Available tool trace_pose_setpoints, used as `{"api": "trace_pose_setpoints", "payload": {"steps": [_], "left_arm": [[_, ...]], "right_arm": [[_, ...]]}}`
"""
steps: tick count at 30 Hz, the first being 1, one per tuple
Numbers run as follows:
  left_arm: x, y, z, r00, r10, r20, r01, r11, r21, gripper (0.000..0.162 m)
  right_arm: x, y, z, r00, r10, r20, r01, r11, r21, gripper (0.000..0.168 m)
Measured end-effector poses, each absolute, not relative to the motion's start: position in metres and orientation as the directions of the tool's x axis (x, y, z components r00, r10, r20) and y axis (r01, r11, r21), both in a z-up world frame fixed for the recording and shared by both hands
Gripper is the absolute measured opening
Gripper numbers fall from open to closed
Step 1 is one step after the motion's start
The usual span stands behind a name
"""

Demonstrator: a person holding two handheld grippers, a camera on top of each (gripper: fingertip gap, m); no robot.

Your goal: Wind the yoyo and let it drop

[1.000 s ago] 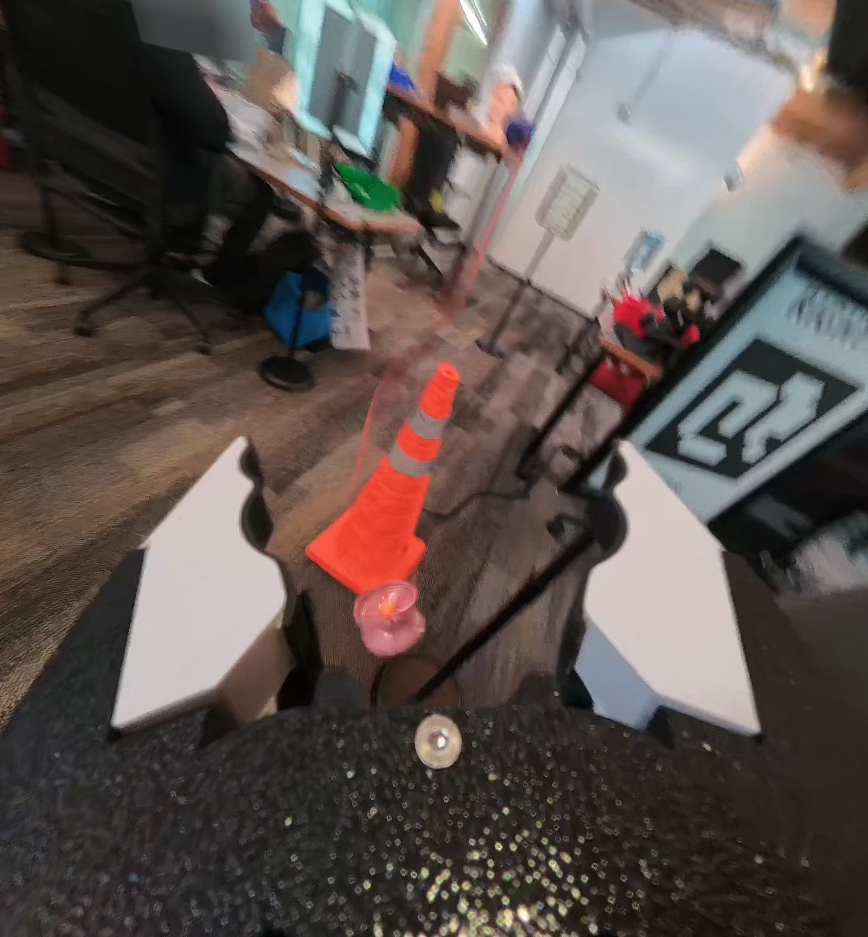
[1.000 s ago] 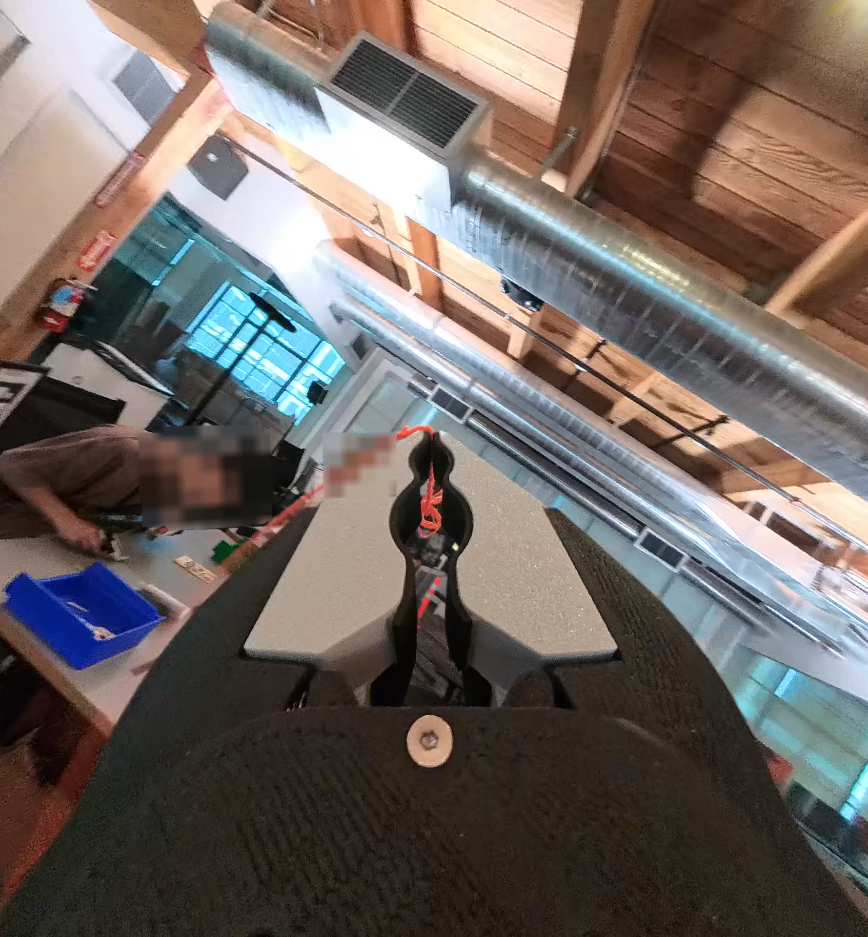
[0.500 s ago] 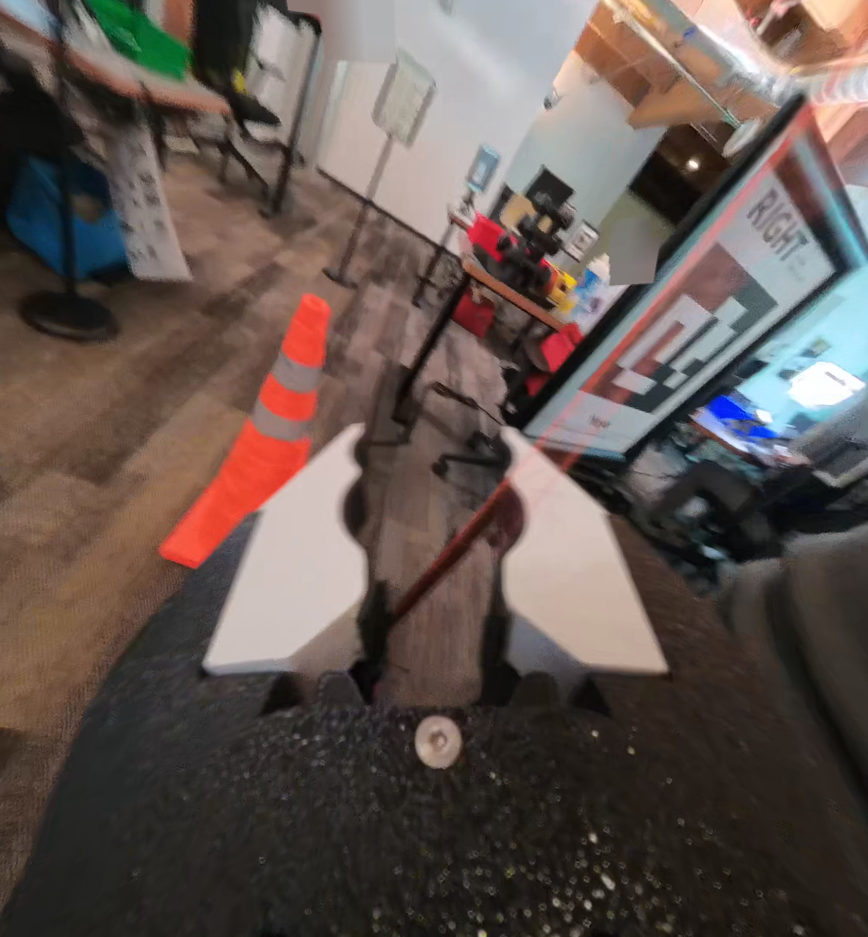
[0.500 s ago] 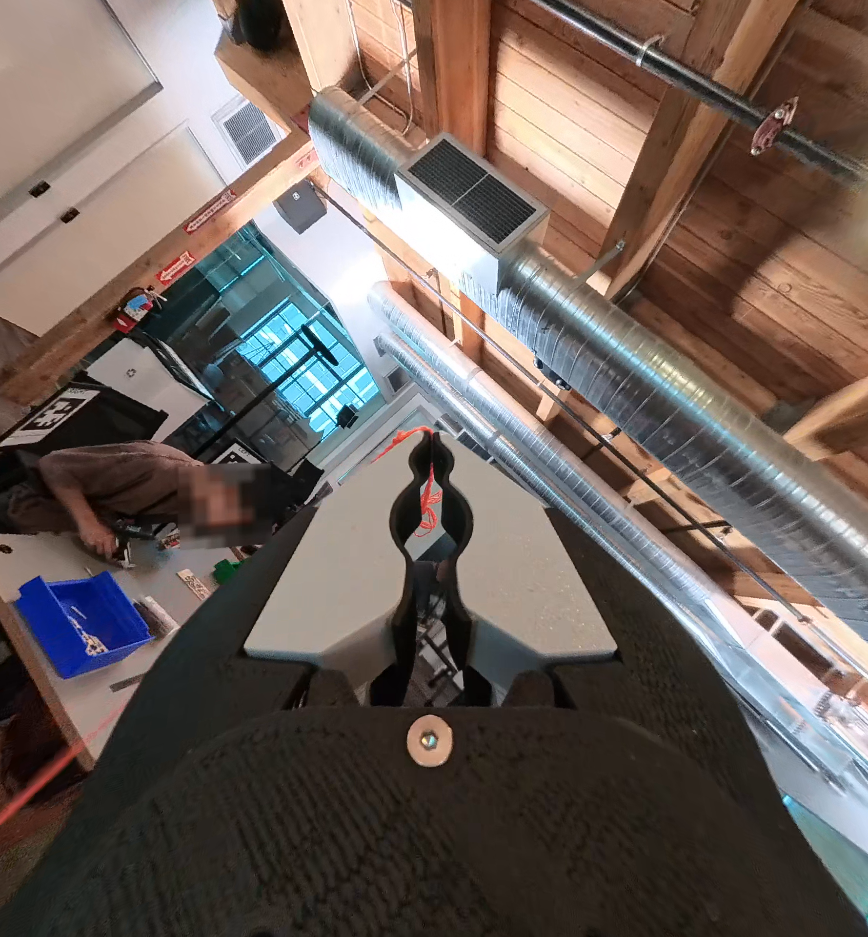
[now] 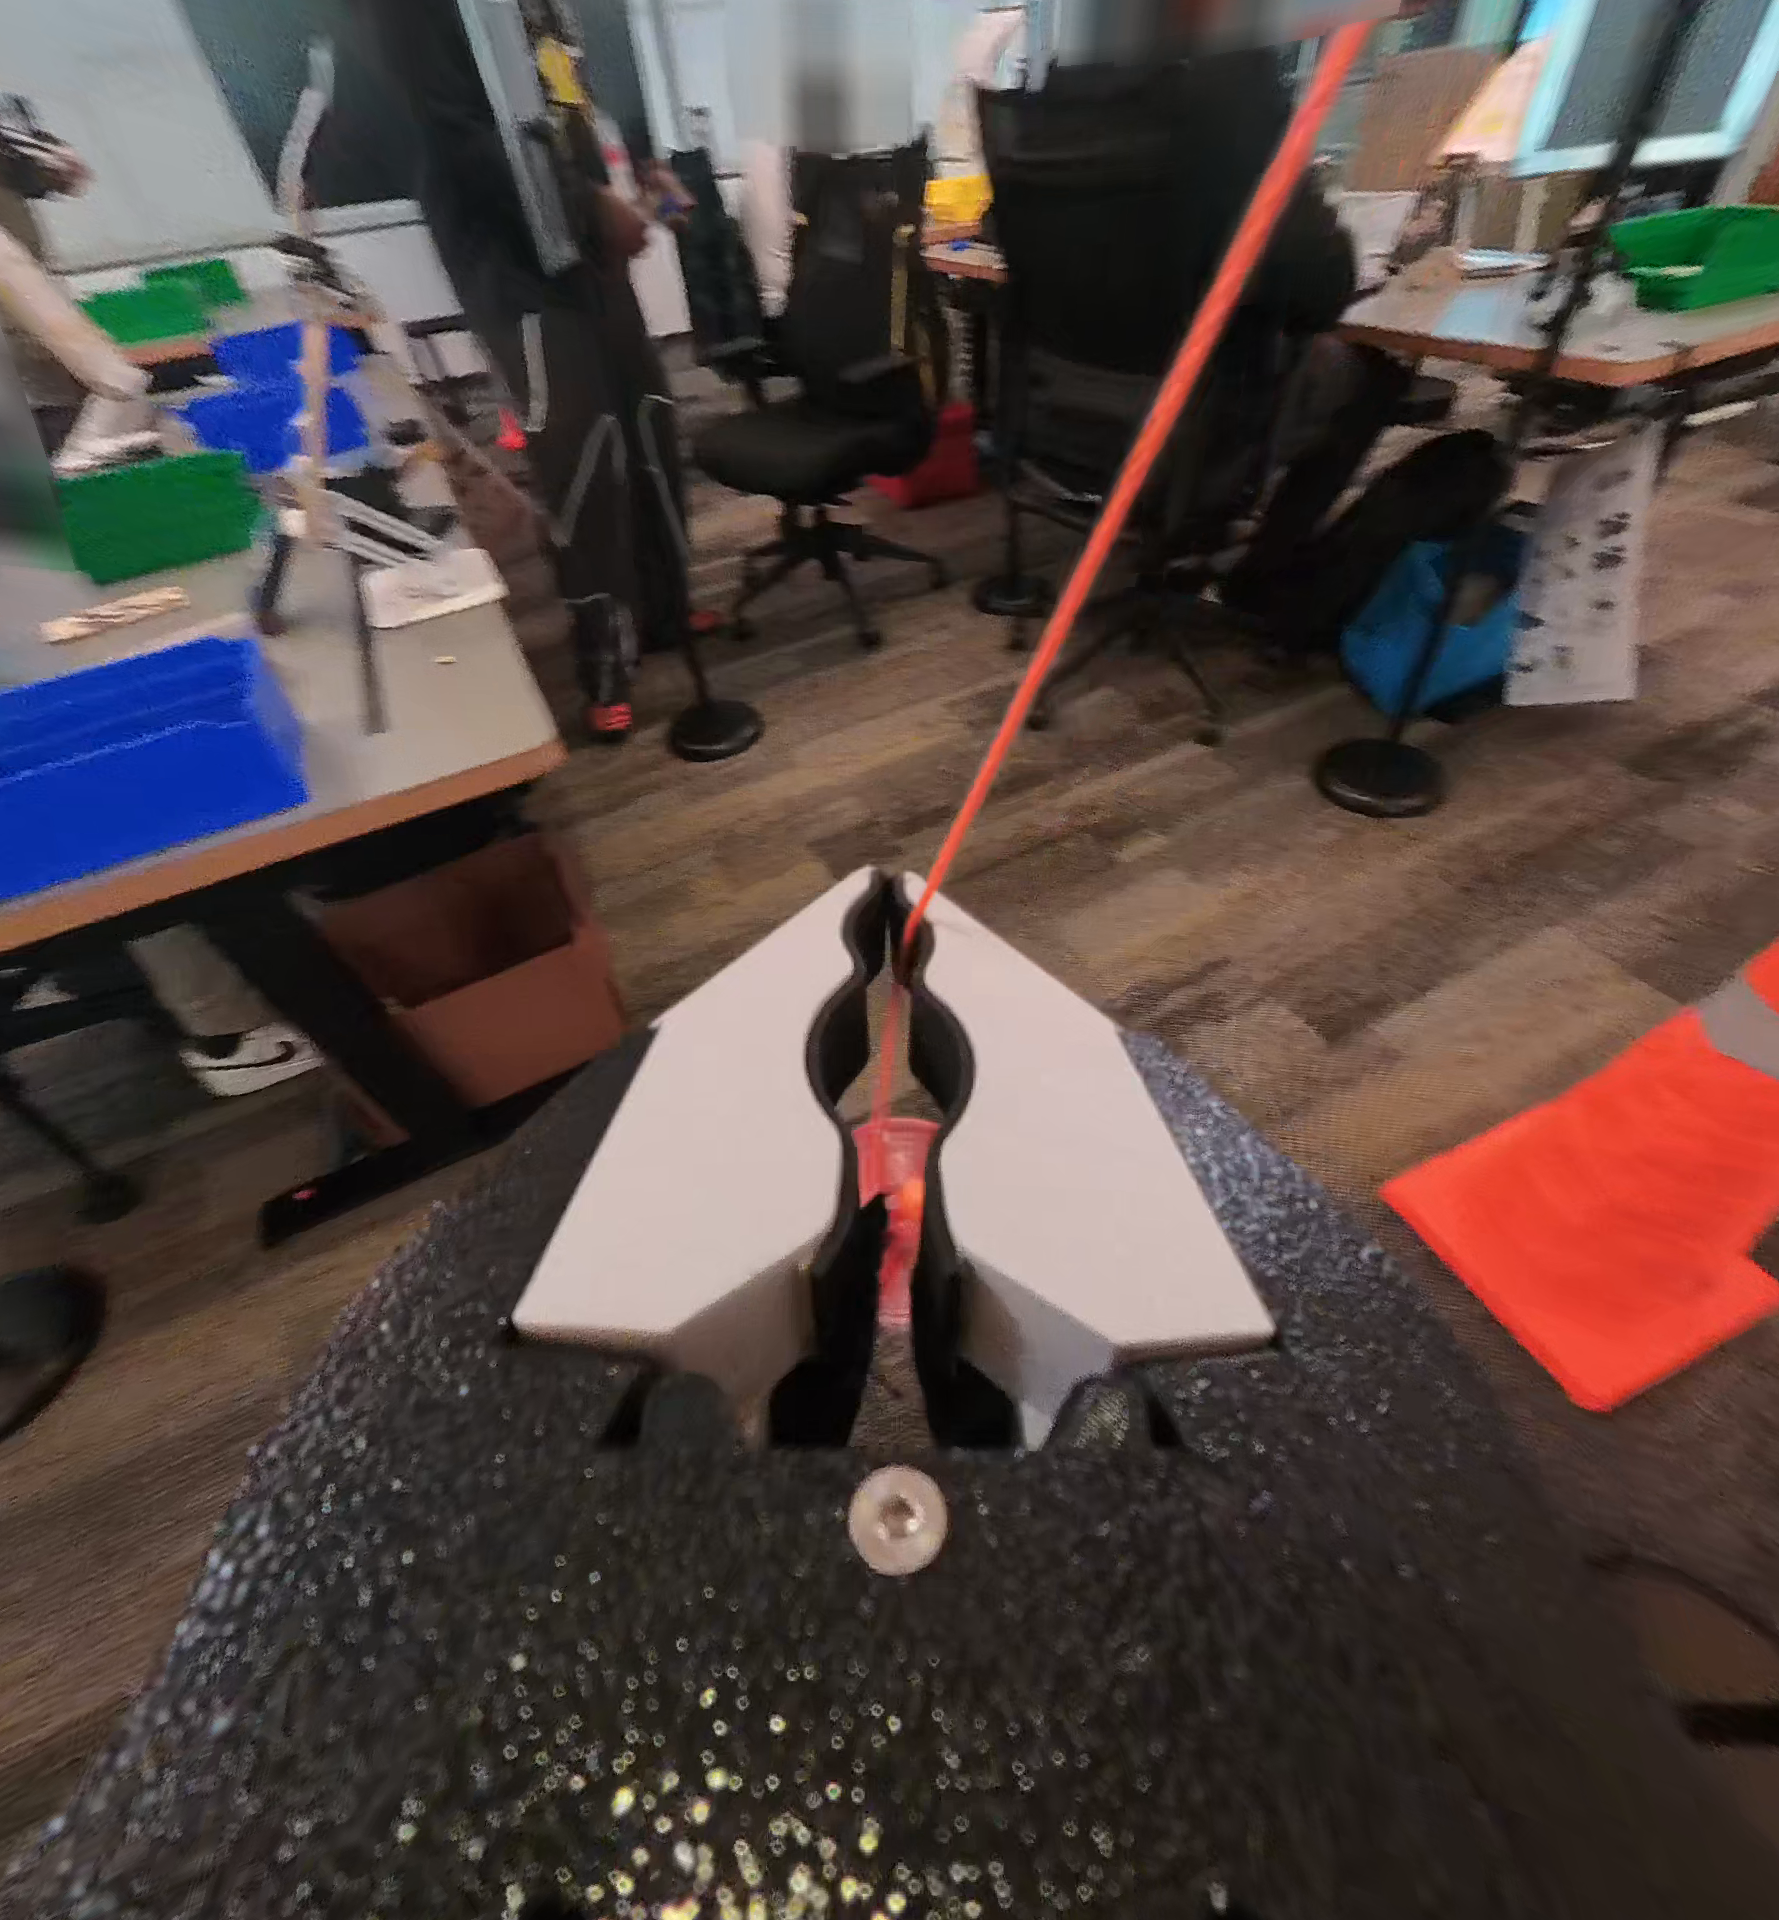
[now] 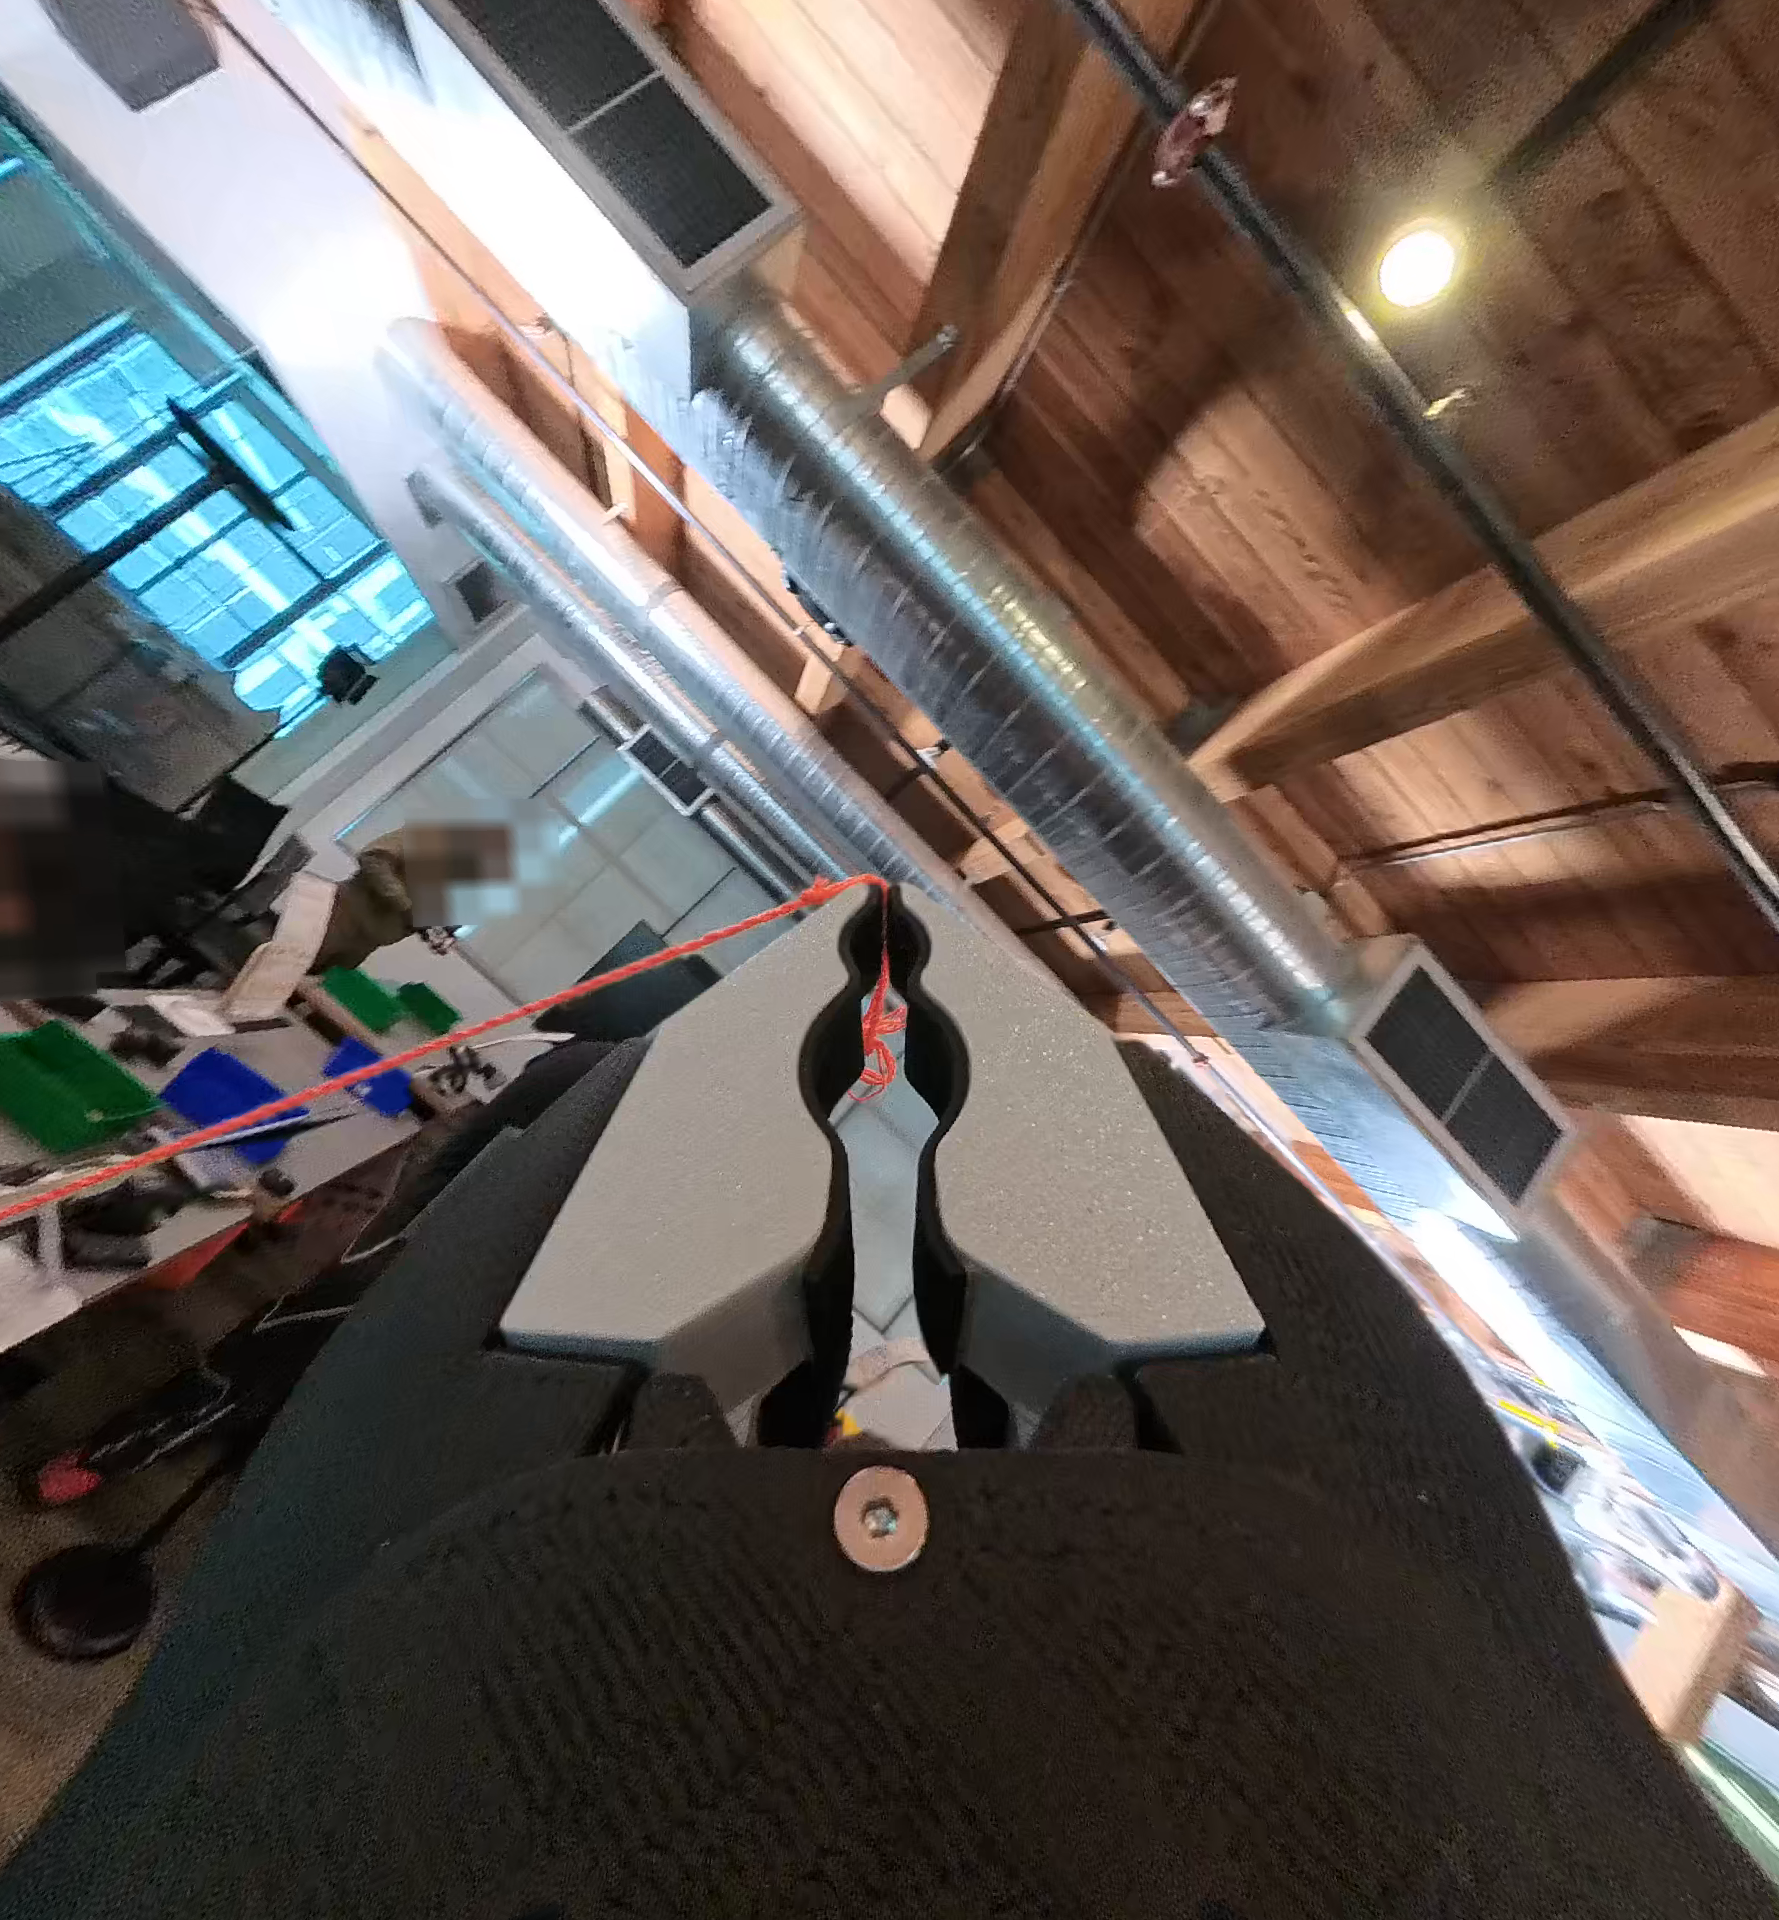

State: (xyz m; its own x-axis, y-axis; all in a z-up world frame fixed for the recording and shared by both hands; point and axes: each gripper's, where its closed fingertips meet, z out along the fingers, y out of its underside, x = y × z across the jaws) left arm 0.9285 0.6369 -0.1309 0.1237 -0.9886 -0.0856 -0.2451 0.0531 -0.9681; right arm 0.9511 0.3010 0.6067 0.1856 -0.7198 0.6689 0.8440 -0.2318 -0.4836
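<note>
**Gripping string at both ends, yoyo lodged between left fingers**

Largest item in the left wrist view: an orange traffic cone [image 5: 1633, 1174] with a grey band, on the wood-pattern floor [image 5: 1124, 831] to the right of the fingers. To the left of the fingers stands a table [image 5: 428, 717] carrying a blue bin [image 5: 116, 758]. No legible writing found on any of these; a printed sheet hanging far right is blurred.

Left gripper [image 5: 890, 899]: fingertips clenched together on the orange string [image 5: 1124, 457], which leaves the tips taut, running up and away to the right. Below the tips, in the gap between the finger bases, sits the translucent pink yoyo [image 5: 895, 1164], with the string leading down to it.

Right gripper [image 6: 880, 899]: pointed toward the timber ceiling and a silver duct [image 6: 1020, 665]. Its fingertips are clenched on the string's [image 6: 345, 1081] other end; a frayed knot [image 6: 880, 1039] hangs in the hollow just behind the tips, and the line stretches off to the left of the fingers.
</note>
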Motion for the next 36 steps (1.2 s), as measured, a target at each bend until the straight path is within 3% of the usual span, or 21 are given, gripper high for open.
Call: {"api": "trace_pose_setpoints", "payload": {"steps": [8, 15, 26, 36], "left_arm": [[0.827, 0.736, -0.089, 0.396, -0.907, -0.145, -0.202, 0.068, -0.977, 0.0], [0.691, 0.773, -0.065, 0.599, -0.765, -0.235, -0.229, 0.117, -0.966, 0.0], [0.453, 0.775, -0.052, 0.838, -0.493, -0.235, -0.252, 0.032, -0.967, 0.0], [0.202, 0.704, -0.095, 0.973, -0.173, -0.15, -0.183, -0.19, -0.965, 0.0]], "right_arm": [[0.916, 0.263, 0.678, 0.202, -0.832, 0.517, 0.889, -0.065, -0.453, 0.0], [0.871, 0.269, 0.714, 0.427, -0.807, 0.407, 0.868, 0.241, -0.434, 0.0], [0.808, 0.357, 0.718, 0.605, -0.646, 0.465, 0.788, 0.4, -0.469, 0.0], [0.689, 0.463, 0.685, 0.728, -0.365, 0.581, 0.672, 0.547, -0.499, 0.0]]}}
